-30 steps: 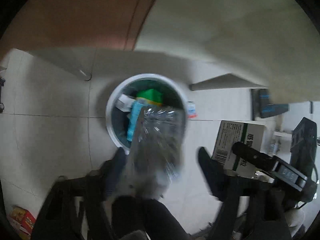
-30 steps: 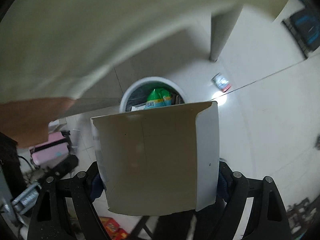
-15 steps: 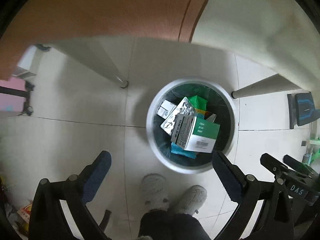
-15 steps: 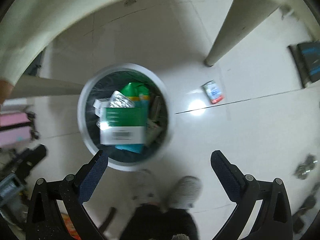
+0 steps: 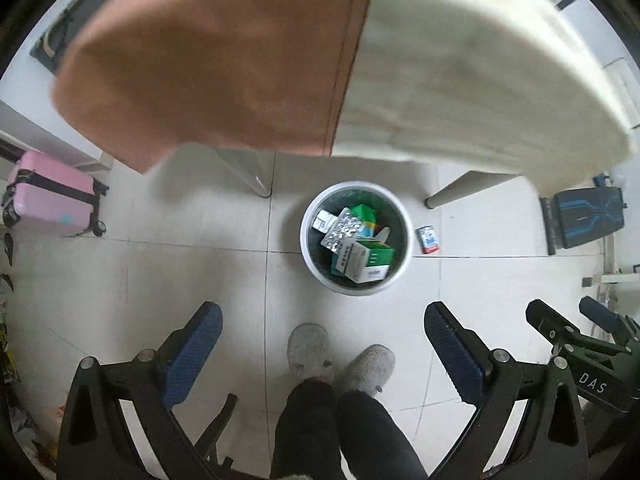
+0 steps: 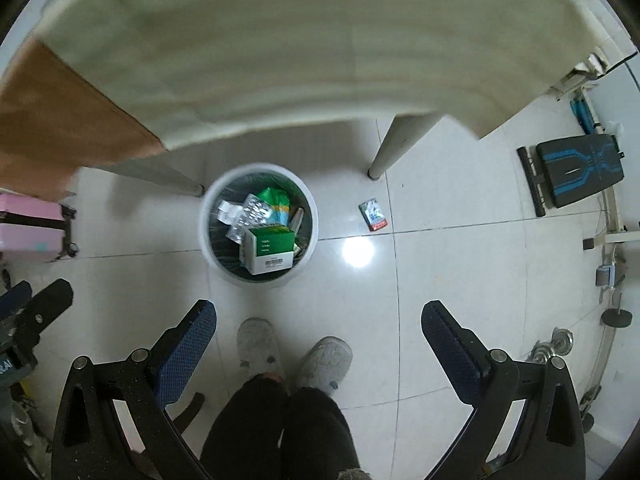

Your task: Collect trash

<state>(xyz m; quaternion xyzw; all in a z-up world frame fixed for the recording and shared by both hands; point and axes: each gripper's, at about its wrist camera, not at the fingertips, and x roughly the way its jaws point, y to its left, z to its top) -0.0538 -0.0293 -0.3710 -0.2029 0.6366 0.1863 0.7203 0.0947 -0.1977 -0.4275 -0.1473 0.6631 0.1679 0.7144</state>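
Observation:
A white round trash bin (image 5: 405, 236) (image 6: 208, 248) stands on the tiled floor under a table. Inside lie a green-and-white box (image 5: 366, 261) (image 6: 270, 249), a silver blister pack (image 5: 340, 232) (image 6: 250, 216) and green packaging (image 5: 362, 213) (image 6: 274, 196). A small red-and-white packet (image 5: 428, 239) (image 6: 373, 214) lies on the floor right of the bin. My left gripper (image 5: 320, 328) and right gripper (image 6: 318, 324) both hang high above the floor, pointing down, open, with nothing between their blue pads.
The table's cream top (image 5: 480, 64) (image 6: 280, 48) with a brown part (image 5: 208, 56) overhangs the bin; its legs (image 5: 460, 190) (image 6: 396, 144) flank it. A person's grey slippers (image 5: 340, 354) (image 6: 292, 350) stand in front. Pink suitcase (image 5: 48, 200) left, black-blue bench (image 6: 578, 170) right.
Both grippers opened and let go: the clear plastic piece and the box dropped into the bin. Both then rose well above it, so the bin looks smaller.

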